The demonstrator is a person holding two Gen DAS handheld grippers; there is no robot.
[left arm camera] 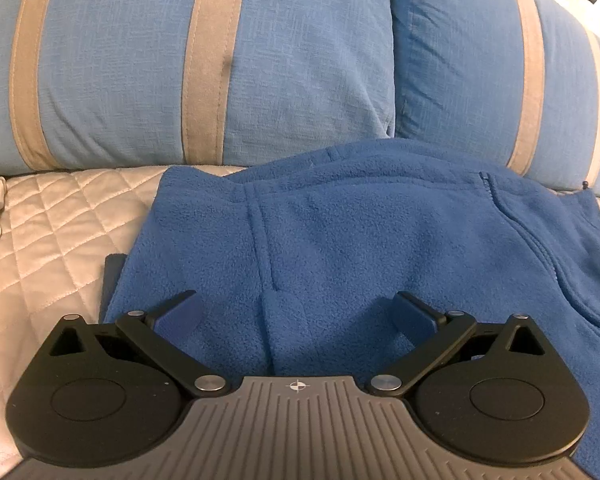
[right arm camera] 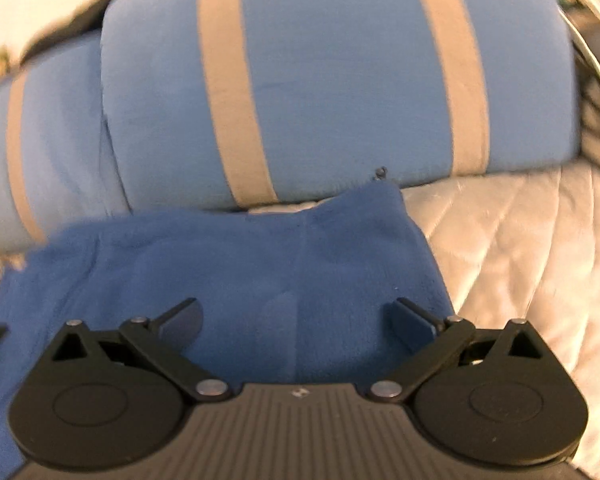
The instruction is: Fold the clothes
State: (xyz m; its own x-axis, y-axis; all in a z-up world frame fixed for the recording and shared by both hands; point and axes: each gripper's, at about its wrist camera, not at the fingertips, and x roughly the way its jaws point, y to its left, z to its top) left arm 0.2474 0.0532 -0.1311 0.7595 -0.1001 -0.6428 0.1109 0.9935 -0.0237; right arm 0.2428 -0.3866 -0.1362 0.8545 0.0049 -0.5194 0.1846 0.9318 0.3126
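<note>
Looking down the left gripper, its jaws are spread wide with nothing between them, hovering over a blue fleece jacket that fills the middle and right of the frame. The jacket lies on a quilted silver bedspread, its top edge up against two blue pillows with tan stripes. Same deal in the right wrist view: right gripper gaping wide, empty, over the fleece at lower centre. That shot's pretty blurry.
</note>
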